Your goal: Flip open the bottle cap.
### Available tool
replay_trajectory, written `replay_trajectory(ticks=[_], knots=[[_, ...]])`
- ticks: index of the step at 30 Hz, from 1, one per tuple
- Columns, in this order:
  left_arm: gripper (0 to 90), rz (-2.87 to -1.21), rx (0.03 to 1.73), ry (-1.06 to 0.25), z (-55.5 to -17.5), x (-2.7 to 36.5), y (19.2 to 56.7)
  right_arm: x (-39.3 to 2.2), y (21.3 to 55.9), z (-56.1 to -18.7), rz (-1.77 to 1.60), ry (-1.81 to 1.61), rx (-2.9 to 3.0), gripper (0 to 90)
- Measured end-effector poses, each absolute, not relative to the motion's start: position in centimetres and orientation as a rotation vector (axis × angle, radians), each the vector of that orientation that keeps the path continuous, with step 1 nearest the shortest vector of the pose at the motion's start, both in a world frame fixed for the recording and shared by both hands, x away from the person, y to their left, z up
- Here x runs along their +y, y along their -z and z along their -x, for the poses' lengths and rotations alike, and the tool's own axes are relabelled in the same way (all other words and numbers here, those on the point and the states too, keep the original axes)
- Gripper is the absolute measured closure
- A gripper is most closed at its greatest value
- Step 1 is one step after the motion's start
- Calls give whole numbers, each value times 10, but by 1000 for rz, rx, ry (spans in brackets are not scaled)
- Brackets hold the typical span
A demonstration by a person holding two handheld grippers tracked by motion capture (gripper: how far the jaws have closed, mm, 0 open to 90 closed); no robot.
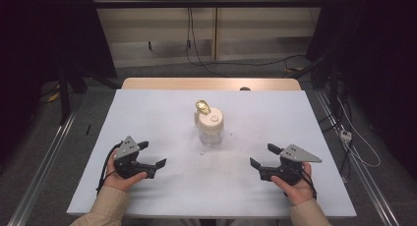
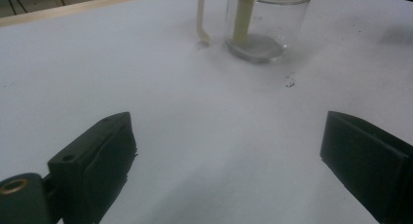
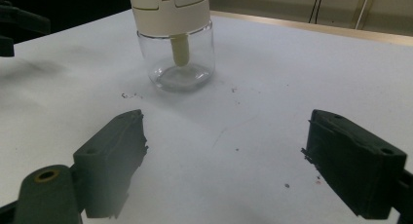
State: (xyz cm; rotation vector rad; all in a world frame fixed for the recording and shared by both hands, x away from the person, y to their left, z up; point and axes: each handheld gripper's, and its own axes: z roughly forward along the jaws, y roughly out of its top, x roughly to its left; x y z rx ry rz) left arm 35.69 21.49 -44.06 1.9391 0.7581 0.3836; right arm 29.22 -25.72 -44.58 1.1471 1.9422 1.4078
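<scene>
Your left hand (image 1: 120, 179) is gripping the left claw (image 1: 153, 154) near the worktop's (image 1: 162, 108) left front part, and its jaws are standing wide with nothing between them; in the left gripper view the two black jaws are framing bare white surface, with the jar (image 2: 265, 24) ahead and to the right of centre. Moving to the middle, the clear glass jar (image 1: 211, 127) is standing upright on the worktop, well apart from both claws, wearing a cream lid (image 1: 210, 120) with a gold-coloured piece (image 1: 202, 106) sticking up at its back edge. A cream stem (image 3: 179, 49) is hanging down inside the glass from the lid, and a few dark specks (image 1: 202, 152) are lying on the surface just in front of it. Further right, your right hand (image 1: 297, 186) is holding the right claw (image 1: 262, 156) near the worktop's right front part, jaws also spread wide and empty, pointing toward the jar (image 3: 175, 44), which is sitting ahead and left of centre in the right gripper view.
</scene>
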Motion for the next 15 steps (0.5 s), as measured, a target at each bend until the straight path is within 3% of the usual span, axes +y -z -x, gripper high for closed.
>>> replay_trajectory(ticks=[15], knots=[[54,-1920,800,-387,-356,232,442,-261,449,-291,-1155,-1400,1944,142]])
